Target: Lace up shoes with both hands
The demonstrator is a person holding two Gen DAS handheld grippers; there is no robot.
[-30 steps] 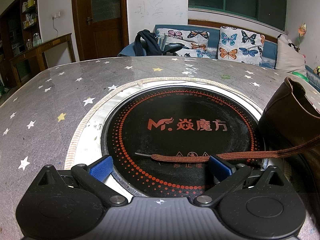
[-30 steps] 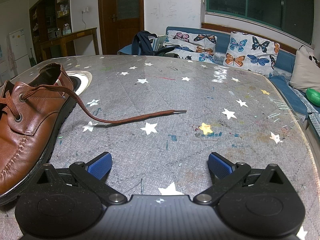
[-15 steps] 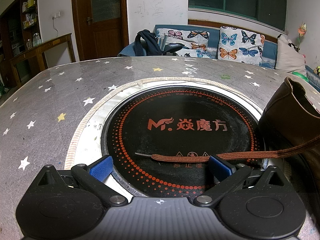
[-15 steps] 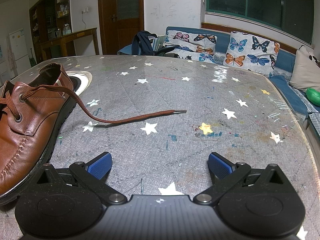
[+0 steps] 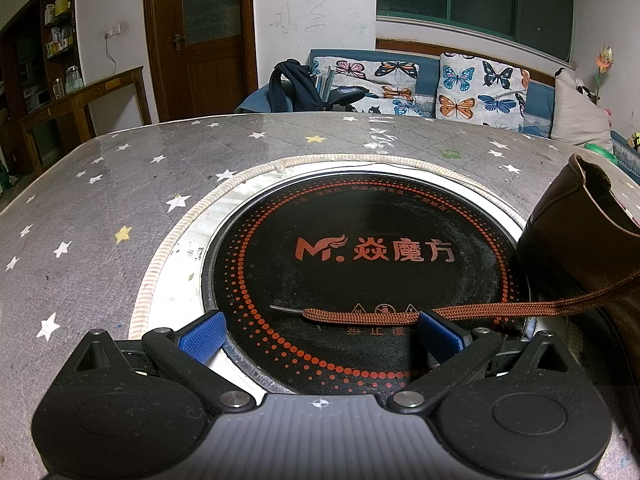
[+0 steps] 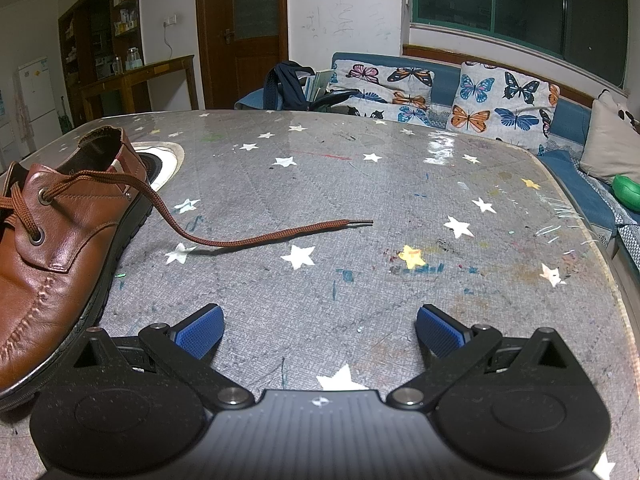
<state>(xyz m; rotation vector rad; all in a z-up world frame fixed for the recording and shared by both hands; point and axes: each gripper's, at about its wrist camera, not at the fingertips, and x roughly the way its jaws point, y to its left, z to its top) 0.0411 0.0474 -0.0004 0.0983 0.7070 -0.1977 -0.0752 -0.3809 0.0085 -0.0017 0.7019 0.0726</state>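
Shoe (image 6: 60, 240) laces (image 6: 280, 234) lie just ahead of both spread grippers, left (image 5: 320, 334) and right (image 6: 318, 332); nothing has moved, so lacing has not started.

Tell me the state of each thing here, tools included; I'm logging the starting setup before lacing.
Left tool: open, empty.
Right tool: open, empty.
Shoe: upright on the table, untied.
Left lace end: loose, lying across the black cooktop.
Right lace end: loose on the table.
Door: closed.

brown shoe (image 6: 60, 248); brown lace (image 6: 260, 236); grey star-patterned table (image 6: 360, 200); blue-padded tongs (image 6: 319, 332)
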